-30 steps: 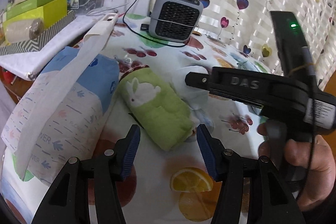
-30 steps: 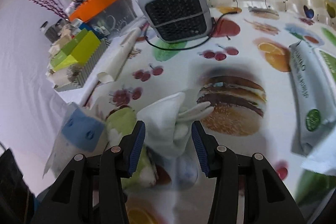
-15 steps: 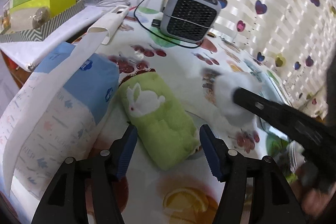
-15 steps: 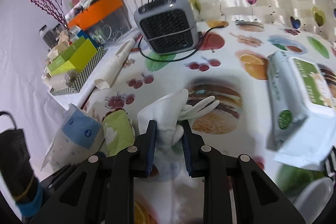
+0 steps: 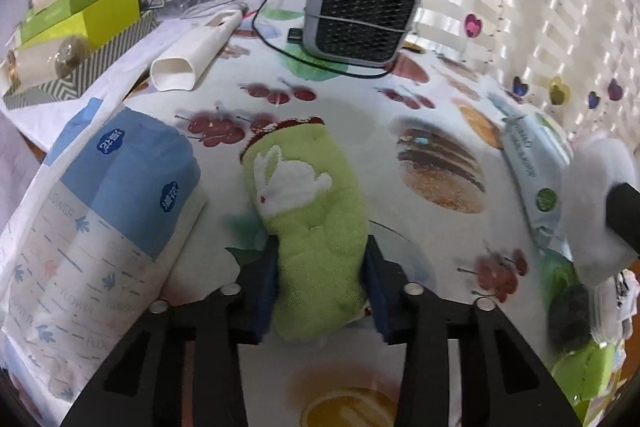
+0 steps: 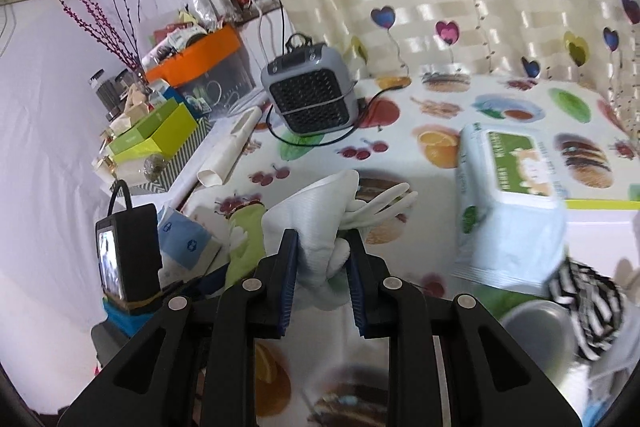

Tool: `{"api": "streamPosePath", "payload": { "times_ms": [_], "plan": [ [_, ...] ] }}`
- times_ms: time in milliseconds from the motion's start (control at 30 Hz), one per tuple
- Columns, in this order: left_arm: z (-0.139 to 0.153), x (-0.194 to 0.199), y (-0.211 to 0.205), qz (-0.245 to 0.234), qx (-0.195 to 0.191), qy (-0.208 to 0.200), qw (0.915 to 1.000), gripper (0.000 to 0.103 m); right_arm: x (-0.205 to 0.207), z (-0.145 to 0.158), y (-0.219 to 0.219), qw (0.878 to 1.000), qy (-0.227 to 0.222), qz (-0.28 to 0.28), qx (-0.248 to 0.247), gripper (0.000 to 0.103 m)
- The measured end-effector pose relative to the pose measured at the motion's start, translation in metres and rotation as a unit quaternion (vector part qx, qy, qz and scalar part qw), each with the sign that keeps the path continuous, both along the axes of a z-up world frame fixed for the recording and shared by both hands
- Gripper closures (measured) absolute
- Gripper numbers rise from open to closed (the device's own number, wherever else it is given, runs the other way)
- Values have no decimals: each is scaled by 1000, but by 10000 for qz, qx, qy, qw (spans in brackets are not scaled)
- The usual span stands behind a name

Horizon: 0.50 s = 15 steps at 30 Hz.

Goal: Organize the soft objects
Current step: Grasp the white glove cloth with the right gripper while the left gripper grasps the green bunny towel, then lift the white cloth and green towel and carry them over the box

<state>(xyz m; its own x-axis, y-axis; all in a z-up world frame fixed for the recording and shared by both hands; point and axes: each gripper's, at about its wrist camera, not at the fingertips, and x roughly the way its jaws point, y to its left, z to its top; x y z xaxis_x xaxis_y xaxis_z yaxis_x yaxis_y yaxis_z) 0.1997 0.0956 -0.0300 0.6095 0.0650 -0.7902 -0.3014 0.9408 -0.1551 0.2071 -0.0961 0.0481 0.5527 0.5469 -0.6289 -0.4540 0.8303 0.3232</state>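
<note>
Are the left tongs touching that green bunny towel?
Touching. The left wrist view shows the left tongs closing, both pads pressed against the green bunny towel's sides.

The left gripper (image 5: 320,287), a black two-finger tool with blue pads, points steeply down; its jaws have just been closing and now press both sides of a green terry towel roll with a white rabbit (image 5: 310,215). The right gripper (image 6: 322,263), angled down, clamps a white rubber glove (image 6: 320,219).
</note>
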Motion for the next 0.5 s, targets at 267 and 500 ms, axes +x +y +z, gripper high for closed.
{"api": "streamPosePath", "payload": {
  "times_ms": [267,500],
  "plan": [
    [25,-29,-24,-398,-11,-328,9987,69,-31,17,-62,9986,-256,-443,91,79],
    [67,-50,-74,-1070,27,-770,9913,69,-64,29,-144,9914,-468,-1220,116,79]
  ]
}}
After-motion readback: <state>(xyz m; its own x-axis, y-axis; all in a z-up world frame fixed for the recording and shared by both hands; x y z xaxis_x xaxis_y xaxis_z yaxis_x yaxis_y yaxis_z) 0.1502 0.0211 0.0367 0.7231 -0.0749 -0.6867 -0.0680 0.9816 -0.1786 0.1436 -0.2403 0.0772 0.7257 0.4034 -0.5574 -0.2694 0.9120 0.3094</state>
